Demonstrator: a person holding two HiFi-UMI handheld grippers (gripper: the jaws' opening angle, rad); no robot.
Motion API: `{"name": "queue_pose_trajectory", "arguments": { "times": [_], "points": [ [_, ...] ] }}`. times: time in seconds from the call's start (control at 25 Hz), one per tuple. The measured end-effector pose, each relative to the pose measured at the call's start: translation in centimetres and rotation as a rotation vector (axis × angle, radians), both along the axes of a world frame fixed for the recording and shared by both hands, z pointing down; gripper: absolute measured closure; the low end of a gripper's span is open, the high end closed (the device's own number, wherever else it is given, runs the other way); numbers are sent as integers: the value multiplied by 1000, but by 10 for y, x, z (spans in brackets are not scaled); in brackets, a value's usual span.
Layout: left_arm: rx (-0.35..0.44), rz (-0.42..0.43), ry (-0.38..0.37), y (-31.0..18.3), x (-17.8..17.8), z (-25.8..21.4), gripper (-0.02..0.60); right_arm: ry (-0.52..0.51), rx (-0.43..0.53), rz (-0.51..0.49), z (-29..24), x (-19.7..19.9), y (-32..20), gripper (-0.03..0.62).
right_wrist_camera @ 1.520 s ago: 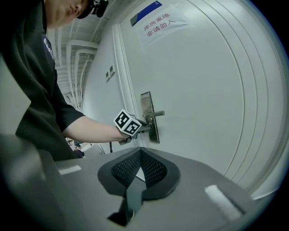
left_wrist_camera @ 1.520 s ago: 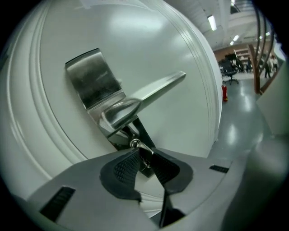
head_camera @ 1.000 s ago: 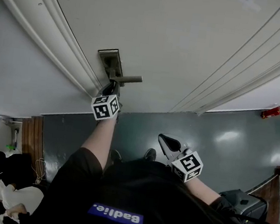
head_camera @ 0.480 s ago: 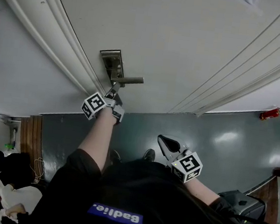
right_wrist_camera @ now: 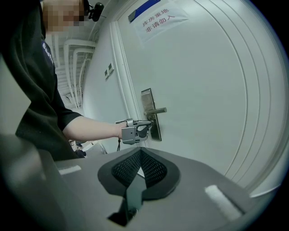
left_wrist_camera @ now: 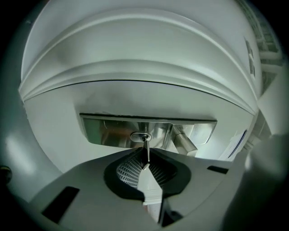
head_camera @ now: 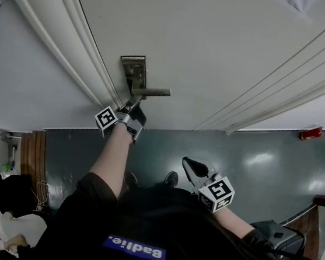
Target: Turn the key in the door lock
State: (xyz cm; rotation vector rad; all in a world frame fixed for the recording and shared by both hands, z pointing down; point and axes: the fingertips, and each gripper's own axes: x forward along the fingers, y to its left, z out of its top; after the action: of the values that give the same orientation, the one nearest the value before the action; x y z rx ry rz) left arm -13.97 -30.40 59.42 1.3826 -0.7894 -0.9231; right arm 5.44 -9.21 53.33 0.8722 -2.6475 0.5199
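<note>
- Your left gripper (left_wrist_camera: 144,155) is clenched on the key (left_wrist_camera: 145,148). The thin metal blade stands edge-on between the two pads, and its tip sits in the keyhole (left_wrist_camera: 141,136).
- In the left gripper view the key lies dead ahead of the jaws, at 12 o'clock. Its long axis runs straight along the jaws' own line into the lock plate (left_wrist_camera: 113,131).
- The plate's long axis runs across that view from 9 to 3 o'clock, with the handle (left_wrist_camera: 185,143) at 3 o'clock of the keyhole. So your gripper is rolled roughly a quarter turn against the plate.
- That roll fits a key partway through its travel just as well as one already brought round. The pictures don't show the bolt, so you can't tell which.
- Any twist has to go about the key's own axis. Keep your wrist in line with the blade so it doesn't lever sideways in the keyhole.
- In the head view your right gripper (head_camera: 192,166) hangs well back from the door (head_camera: 232,41), at 5 o'clock of the lock. Its pads are pressed together on nothing, so the left gripper is much the nearer.
</note>
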Motion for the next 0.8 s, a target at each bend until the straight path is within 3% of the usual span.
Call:
{"name": "queue_pose_trajectory", "arguments": {
  "times": [0.28, 0.44, 0.6, 0.8],
  "points": [
    [29, 34, 177, 0, 2, -2, 546, 7, -18, 11, 4, -3, 1, 594],
    [75, 43, 231, -1, 2, -5, 541, 8, -25, 20, 5, -3, 0, 594],
    [93, 43, 179, 0, 1, -5, 525, 12, -11, 13, 4, -5, -1, 594],
    [105, 69, 59, 5, 1, -6, 523, 0, 5, 15, 0, -1, -5, 594]
  ]
}}
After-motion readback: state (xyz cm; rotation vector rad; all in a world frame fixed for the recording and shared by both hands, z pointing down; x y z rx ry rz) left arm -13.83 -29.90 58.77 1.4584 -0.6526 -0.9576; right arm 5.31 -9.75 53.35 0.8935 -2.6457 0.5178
